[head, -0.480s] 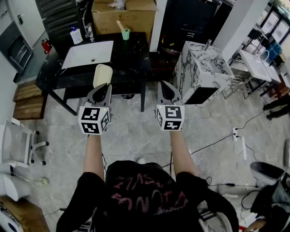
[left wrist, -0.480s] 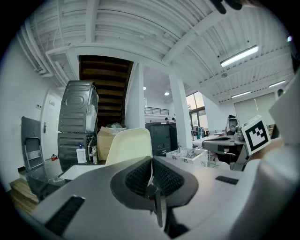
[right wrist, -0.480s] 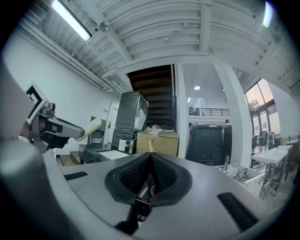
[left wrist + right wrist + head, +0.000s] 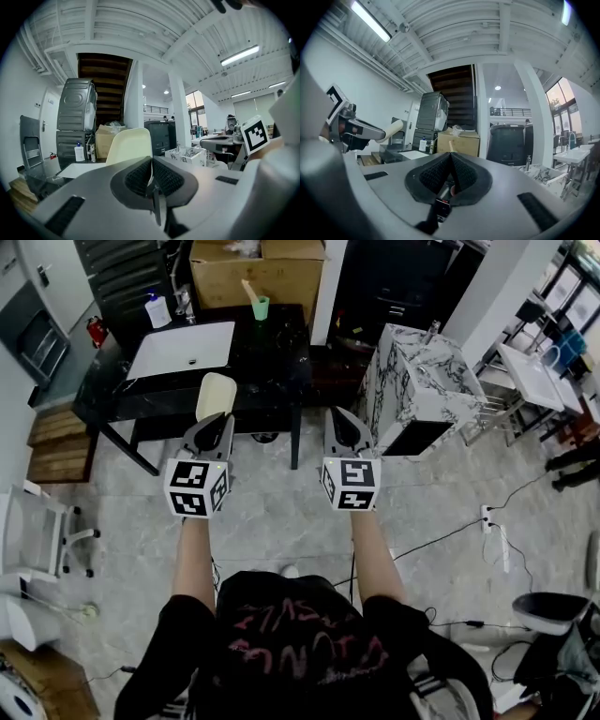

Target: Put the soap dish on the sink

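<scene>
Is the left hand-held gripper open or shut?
Shut: the left hand-held gripper has its jaws pinched on the cream soap dish.

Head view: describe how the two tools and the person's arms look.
Left tool and right tool are matching grey tapered shells, each carrying a white cube with black square markers. Their own views show black ribbed pads inside. No cables show. The person wears a short-sleeved black T-shirt with reddish print.

Two tongs (image 4: 216,418) (image 4: 336,414), one soap dish (image 4: 214,393), one green cup (image 4: 261,309)
</scene>
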`<state>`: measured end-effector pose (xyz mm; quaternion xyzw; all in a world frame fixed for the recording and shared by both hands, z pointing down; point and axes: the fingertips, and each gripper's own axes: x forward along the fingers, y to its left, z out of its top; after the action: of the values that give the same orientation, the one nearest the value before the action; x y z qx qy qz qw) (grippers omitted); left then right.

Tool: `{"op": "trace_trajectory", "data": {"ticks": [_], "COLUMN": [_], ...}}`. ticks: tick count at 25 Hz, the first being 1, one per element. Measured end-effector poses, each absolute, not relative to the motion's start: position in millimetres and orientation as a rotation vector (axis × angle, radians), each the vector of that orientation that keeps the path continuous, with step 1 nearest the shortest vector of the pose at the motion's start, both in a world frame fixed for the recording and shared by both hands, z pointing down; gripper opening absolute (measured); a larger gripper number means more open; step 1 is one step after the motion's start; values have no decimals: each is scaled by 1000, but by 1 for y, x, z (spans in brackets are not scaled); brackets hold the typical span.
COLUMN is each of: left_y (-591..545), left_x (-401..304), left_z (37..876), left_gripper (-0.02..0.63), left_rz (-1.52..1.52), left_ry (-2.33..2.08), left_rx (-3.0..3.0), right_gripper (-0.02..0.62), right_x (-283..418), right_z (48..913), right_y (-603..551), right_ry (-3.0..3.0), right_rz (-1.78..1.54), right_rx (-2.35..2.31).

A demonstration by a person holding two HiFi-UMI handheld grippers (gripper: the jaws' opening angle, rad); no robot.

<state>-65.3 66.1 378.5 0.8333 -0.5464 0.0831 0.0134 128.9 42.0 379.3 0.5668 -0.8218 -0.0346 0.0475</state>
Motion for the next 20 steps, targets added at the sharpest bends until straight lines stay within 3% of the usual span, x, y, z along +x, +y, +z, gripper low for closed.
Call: {"op": "trace_trajectory", "data": {"ticks": [20], "left_y": [21], "left_x": [-79], "left_z": [395], "left_gripper": [25], "left_rz": [297], "left_ry": [-1711], "left_rx": [2559], "right_gripper": [14], "right_x": [116], "right_z": [397], "right_y": [-8], "right_ry": [-2530], "right_rz": [-67], "right_rx": [1704]}}
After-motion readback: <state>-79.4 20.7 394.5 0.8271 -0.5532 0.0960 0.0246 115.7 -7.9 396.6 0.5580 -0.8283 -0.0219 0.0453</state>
